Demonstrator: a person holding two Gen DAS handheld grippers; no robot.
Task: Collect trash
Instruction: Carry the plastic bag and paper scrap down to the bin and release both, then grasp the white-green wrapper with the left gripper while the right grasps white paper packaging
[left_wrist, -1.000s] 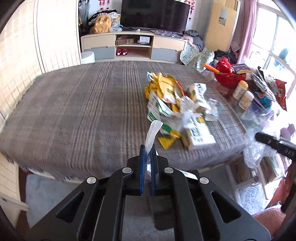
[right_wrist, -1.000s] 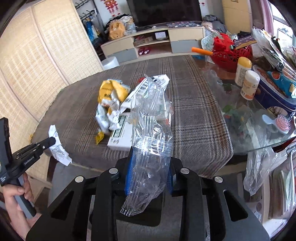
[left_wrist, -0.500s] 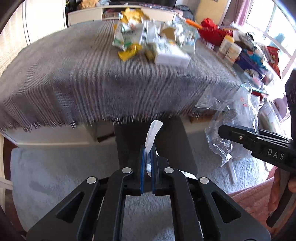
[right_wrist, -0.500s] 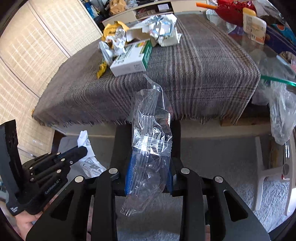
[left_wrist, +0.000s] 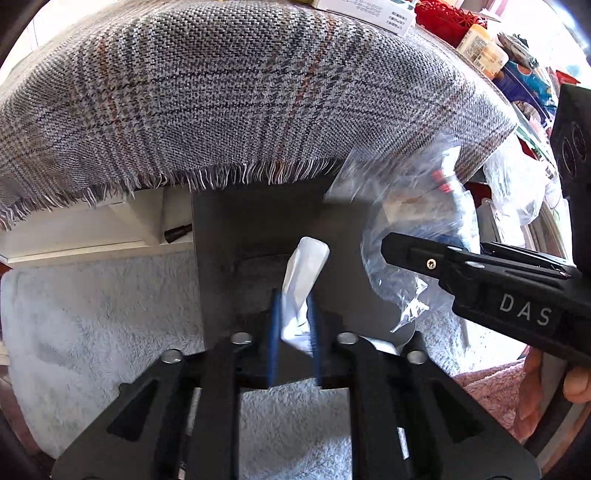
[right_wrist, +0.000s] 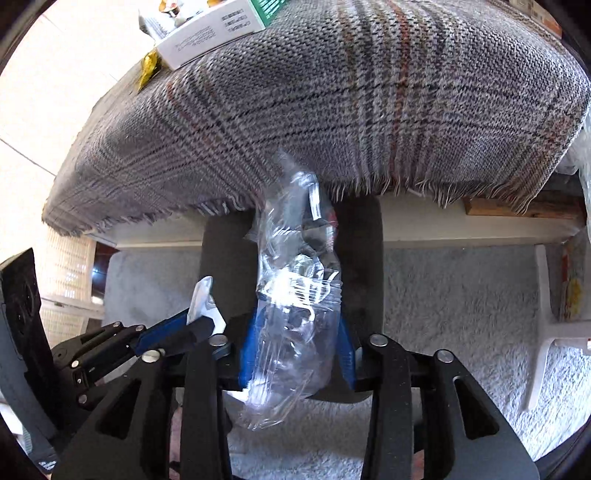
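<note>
Trash is what I collect, and two pieces of it are in my fingers now. My left gripper (left_wrist: 293, 325) has its blue fingers (left_wrist: 274, 332) a little apart with a white paper scrap (left_wrist: 304, 273) standing between them — I judge it is loosely held, maybe already being let go. My right gripper (right_wrist: 295, 354) is clamped on a clear plastic wrapper (right_wrist: 295, 295), which sticks up in front of the fringe of the plaid tablecloth (right_wrist: 332, 110).

Both grippers are low, below the table edge, over a dark grey bin (left_wrist: 251, 229) that stands on the pale fluffy carpet (left_wrist: 92, 314). So I judge the step in hand is the drop into this bin; neither piece is inside yet, as far as I can see.

Much is left to do. On the table top a white and green box (right_wrist: 210, 33) and a yellow wrapper (right_wrist: 147, 70) lie near the edge — I cannot see from here how much more trash is behind them. These need more trips.
</note>
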